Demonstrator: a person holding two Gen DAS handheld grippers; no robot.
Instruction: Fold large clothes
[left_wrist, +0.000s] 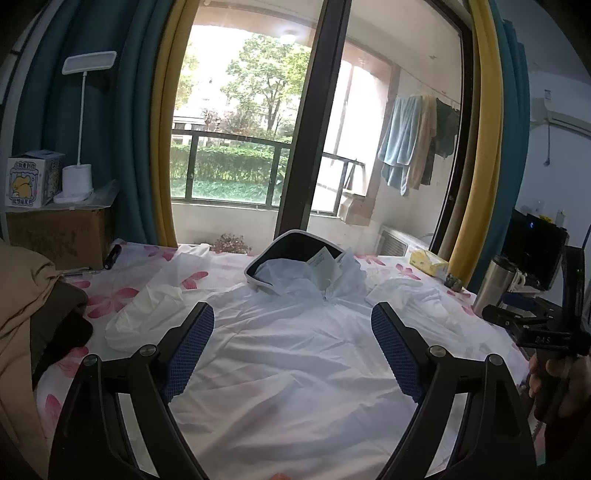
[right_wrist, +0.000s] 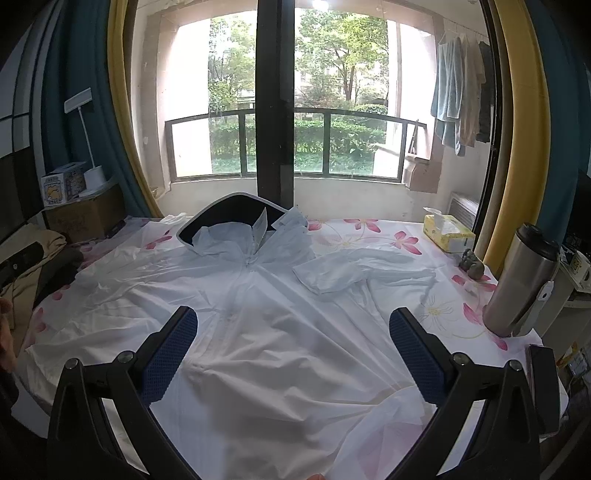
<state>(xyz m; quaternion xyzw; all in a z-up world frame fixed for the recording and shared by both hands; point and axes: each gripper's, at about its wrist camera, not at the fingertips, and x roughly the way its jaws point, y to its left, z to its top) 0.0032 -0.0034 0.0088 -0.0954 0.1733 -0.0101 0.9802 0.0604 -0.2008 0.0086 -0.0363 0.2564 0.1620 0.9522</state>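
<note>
A large white zip-front jacket (left_wrist: 295, 354) (right_wrist: 273, 332) lies spread front-up on a floral sheet (left_wrist: 122, 295) (right_wrist: 443, 317). Its hood with a dark brim (left_wrist: 295, 266) (right_wrist: 236, 221) points toward the window. One sleeve lies bent at the left (left_wrist: 147, 314), the other is folded across at the right (right_wrist: 354, 273). My left gripper (left_wrist: 291, 328) hovers open above the chest, nothing between its blue pads. My right gripper (right_wrist: 291, 332) also hangs open over the jacket's middle. The right gripper's body and a hand (left_wrist: 554, 354) show at the left wrist view's right edge.
A steel flask (right_wrist: 521, 284) stands at the sheet's right edge beside a yellow tissue pack (right_wrist: 447, 232) and a small grey figure (right_wrist: 472, 266). Tan and dark clothes (left_wrist: 33, 314) pile at the left. A cardboard box with a lamp (left_wrist: 74, 184) sits behind them.
</note>
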